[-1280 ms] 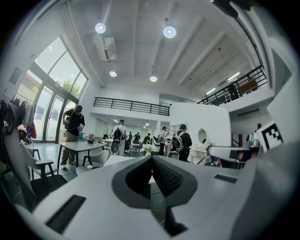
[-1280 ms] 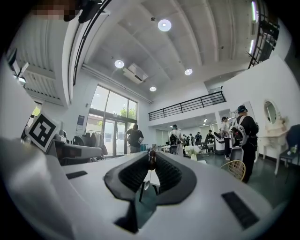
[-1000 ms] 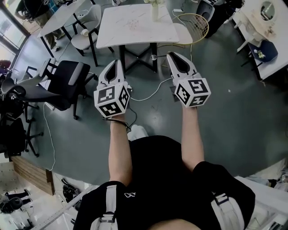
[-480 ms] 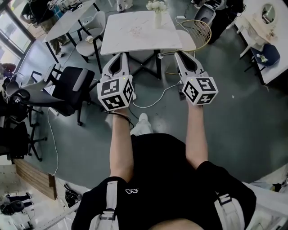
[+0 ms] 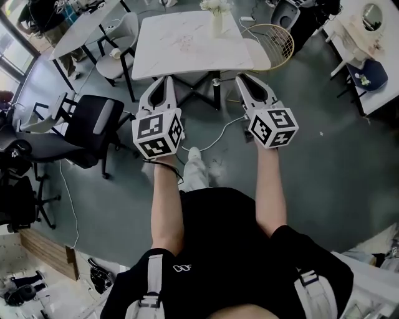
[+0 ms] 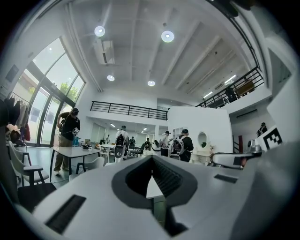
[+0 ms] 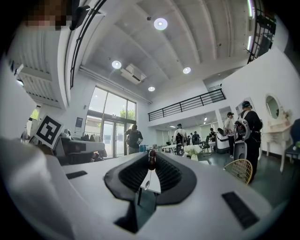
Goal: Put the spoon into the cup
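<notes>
Overhead, the head view showed both grippers held out level and side by side above the grey floor. The left gripper (image 5: 166, 80) and the right gripper (image 5: 239, 78) pointed toward a white table (image 5: 187, 56) ahead, their tips just short of its near edge in the picture. A vase of flowers (image 5: 216, 19) stood at the table's far edge. No cup could be made out from there, and the spoon was too small to find. The left gripper view looked along jaws drawn together at the tips with nothing between them, and past them to the white table top. The right gripper view gave what the others did not. The spoon (image 7: 146, 184) was pinched by its dark handle end between that gripper's narrow jaws. Its long axis was near upright, and the thin stem hung down to the bowl, leaning slightly left in the picture. So the task's thing was already in the right hand, bowl lowest, and the coming move likely turned on lowering that bowl over the cup's mouth. No view showed the cup, so which way it lay from the spoon could not be told.
</notes>
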`<state>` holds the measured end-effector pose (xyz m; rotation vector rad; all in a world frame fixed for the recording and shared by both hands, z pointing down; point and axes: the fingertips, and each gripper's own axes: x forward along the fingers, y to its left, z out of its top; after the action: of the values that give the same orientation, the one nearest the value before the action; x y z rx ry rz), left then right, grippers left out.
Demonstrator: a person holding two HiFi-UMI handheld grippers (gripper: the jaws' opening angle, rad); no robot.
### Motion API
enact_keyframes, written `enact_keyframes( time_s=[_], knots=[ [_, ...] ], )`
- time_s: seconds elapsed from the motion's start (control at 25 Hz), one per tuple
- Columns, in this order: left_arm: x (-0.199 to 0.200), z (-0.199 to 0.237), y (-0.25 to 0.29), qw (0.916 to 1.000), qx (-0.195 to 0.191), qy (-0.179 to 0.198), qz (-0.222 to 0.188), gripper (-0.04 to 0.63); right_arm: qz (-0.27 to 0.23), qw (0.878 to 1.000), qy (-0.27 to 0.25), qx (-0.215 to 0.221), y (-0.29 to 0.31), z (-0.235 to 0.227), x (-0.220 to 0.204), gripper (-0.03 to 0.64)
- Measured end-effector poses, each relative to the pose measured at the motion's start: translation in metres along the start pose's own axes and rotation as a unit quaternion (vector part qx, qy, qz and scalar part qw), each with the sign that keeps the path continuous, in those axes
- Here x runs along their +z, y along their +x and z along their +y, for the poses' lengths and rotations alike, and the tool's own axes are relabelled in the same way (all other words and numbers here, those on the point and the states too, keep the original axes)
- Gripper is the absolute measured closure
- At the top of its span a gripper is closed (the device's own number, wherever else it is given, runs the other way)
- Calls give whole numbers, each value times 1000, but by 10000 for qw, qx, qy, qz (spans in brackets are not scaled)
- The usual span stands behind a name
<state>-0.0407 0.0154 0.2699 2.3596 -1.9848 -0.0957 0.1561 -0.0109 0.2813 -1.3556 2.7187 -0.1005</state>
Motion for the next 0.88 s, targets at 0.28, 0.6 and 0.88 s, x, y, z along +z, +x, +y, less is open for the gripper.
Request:
enact_keyframes(
  time_s=[0.28,0.6,0.88],
  knots=[
    [-32,47,64,9990,38,-142,429,580,228,9994,252,-26,76,-15,-30,563],
    [-65,99,144,9961,76,-285,837,580,671,9964,510,-21,175,-36,-75,563],
    [-94,135,205,9922,114,-584,1093,580,927,9946,452,82,245,-45,-90,563]
  ],
)
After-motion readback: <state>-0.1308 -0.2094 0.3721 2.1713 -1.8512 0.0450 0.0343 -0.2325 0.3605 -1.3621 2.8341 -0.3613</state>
